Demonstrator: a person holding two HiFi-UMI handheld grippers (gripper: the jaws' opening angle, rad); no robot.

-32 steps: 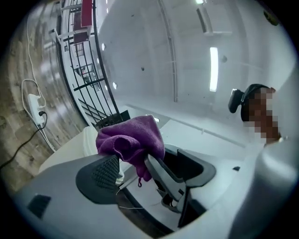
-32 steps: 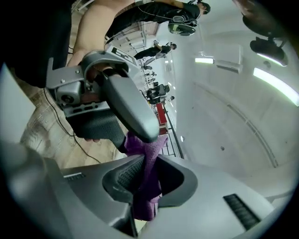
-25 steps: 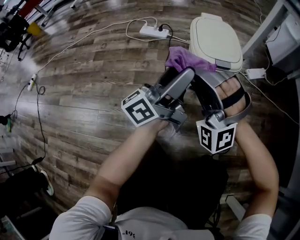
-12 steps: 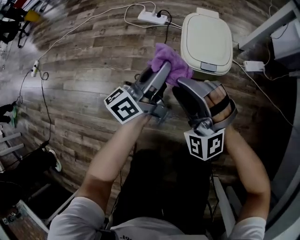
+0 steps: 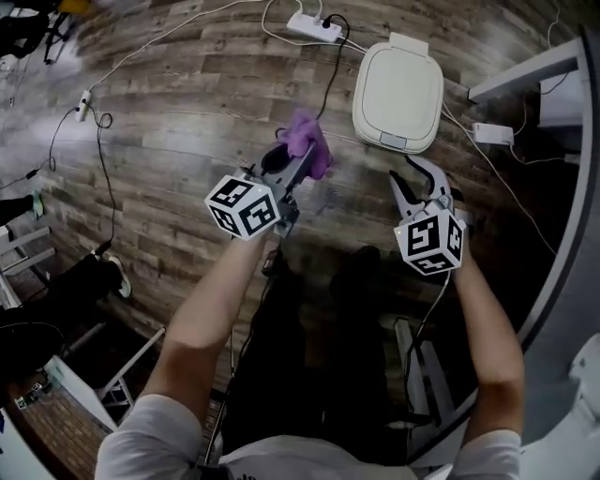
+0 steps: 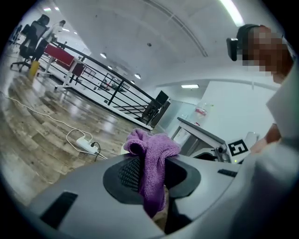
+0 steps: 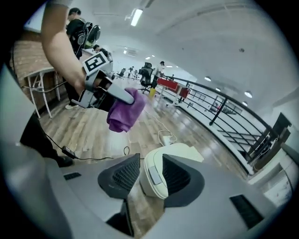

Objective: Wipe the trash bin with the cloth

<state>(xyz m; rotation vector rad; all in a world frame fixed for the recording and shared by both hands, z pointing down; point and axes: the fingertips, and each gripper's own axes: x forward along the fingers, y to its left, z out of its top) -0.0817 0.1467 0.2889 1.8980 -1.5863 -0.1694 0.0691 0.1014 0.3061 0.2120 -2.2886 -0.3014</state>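
Wood-plank floor (image 5: 169,112) is filling the head view and is showing glossy reflections in both gripper views. The room is open, with a white ceiling (image 7: 210,42) arching over it and a black railing (image 7: 224,109) running along its far side.

Bin (image 5: 398,89): cream, lid down, standing on the floor ahead of me to the right, near a grey desk (image 5: 525,70).

I am holding my left tongs (image 5: 292,167) up over the floor, left of the bin and apart from it. Its jaws have just been closing and are clamping the cloth (image 5: 309,150). The cloth is purple, bunching above the pads and hanging down between them.

I am holding my right tongs (image 5: 418,180) nearer the bin, not touching it. Its jaws have just been opening and are standing wide apart, gripping nothing. The bin is only showing through the gap, down on the floor.

White power strip (image 5: 314,28) is lying on the floor beyond the bin, to its left.
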